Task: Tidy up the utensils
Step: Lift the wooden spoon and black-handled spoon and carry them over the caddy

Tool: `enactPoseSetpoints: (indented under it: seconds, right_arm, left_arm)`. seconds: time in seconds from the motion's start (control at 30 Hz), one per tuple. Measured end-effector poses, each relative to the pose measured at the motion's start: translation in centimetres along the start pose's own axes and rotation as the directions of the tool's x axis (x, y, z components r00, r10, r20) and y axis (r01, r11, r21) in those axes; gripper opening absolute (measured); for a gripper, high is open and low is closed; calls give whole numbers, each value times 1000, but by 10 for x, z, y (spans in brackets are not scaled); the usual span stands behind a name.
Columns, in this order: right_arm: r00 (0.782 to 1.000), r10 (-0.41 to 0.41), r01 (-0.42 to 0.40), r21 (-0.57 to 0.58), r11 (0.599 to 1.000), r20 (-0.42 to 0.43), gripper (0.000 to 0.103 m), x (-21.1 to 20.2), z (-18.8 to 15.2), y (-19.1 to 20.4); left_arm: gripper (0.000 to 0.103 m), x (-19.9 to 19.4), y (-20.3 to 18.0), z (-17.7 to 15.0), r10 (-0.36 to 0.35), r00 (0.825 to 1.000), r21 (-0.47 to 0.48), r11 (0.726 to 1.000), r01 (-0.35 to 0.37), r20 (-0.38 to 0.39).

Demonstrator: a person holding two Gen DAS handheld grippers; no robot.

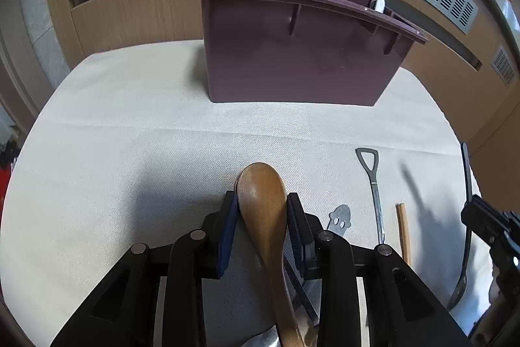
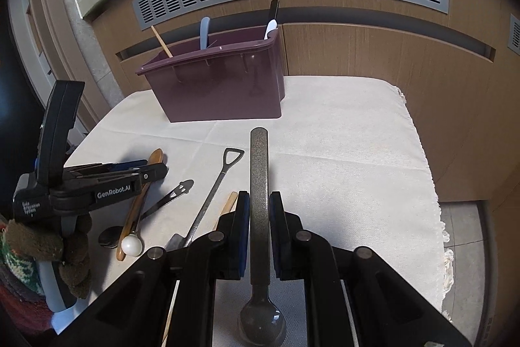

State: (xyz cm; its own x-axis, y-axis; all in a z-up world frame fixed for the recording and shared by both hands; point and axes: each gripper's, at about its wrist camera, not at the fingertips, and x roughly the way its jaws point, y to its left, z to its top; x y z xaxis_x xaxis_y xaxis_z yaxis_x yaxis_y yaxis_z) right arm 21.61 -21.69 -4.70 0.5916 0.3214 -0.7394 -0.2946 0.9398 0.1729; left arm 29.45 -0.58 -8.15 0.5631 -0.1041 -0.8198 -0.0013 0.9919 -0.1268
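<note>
Jaws of left gripper [image 1: 262, 217] are clamping a wooden spoon [image 1: 264, 200] at its bowl: light, stiff, smooth, likely to pivot. Right gripper [image 2: 259, 226] is pinching a speckled metal spoon [image 2: 259, 184] mid-handle, above the tabletop [image 2: 341, 171]; heavier, textured, steadier.

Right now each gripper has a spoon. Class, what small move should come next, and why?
Probably carry the wooden spoon, clamped by its bowl in the left gripper, toward the maroon organizer. It stands straight ahead with open compartments, while the right gripper already grips the speckled spoon.
</note>
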Motion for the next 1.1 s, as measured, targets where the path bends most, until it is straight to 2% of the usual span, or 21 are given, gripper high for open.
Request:
enactPoseSetpoints:
  seconds: [0.07, 0.17, 0.3, 0.53, 0.57, 0.6, 0.73, 0.8, 0.87, 1.0, 1.07, 1.1]
  right_arm:
    - [1000, 3, -3, -3, 1000, 9, 11, -2, 0, 1]
    - [999, 29, -29, -2, 1000, 43, 11, -11, 2, 2]
    - [994, 53, -52, -11, 999, 92, 11, -25, 9, 7]
    - [989, 66, -63, -26, 998, 129, 10, -35, 18, 18]
    - [989, 67, -64, -29, 998, 130, 10, -35, 19, 19]
    - [989, 67, -64, -30, 998, 132, 10, -36, 19, 20]
    - [988, 65, -60, -39, 997, 137, 10, -38, 21, 23]
    - [989, 62, -57, -43, 997, 136, 10, -37, 22, 24]
    - [989, 51, -45, -46, 998, 138, 10, -38, 21, 24]
    - [991, 40, -34, -48, 998, 131, 10, -35, 21, 20]
    - [991, 38, -33, -44, 998, 125, 10, -31, 20, 19]
    - [992, 42, -37, -37, 999, 120, 10, -29, 20, 17]
  left_arm:
    - [31, -5, 4, -2, -36, 999, -15, 999, 36, 14]
    - [31, -29, 7, -8, -95, 991, -18, 995, 97, 90]
    - [31, -72, 10, -12, -148, 969, -6, 988, 152, 196]
    - [28, -118, 9, -7, -147, 937, 38, 989, 143, 316]
    - [24, -119, 8, -6, -150, 935, 40, 989, 145, 320]
    - [7, -120, 8, -5, -150, 934, 41, 989, 145, 323]
    - [7, -122, 8, -4, -150, 933, 45, 989, 143, 328]
    - [7, -123, 10, -6, -144, 934, 44, 990, 138, 328]
    - [7, -119, 17, -3, -115, 941, 2, 993, 121, 317]
    - [9, -98, 51, 2, -44, 975, -139, 987, 76, 219]
    - [14, -80, 67, 1, -61, 989, -208, 974, 89, 137]
    - [24, -72, 73, 0, -83, 990, -238, 965, 107, 110]
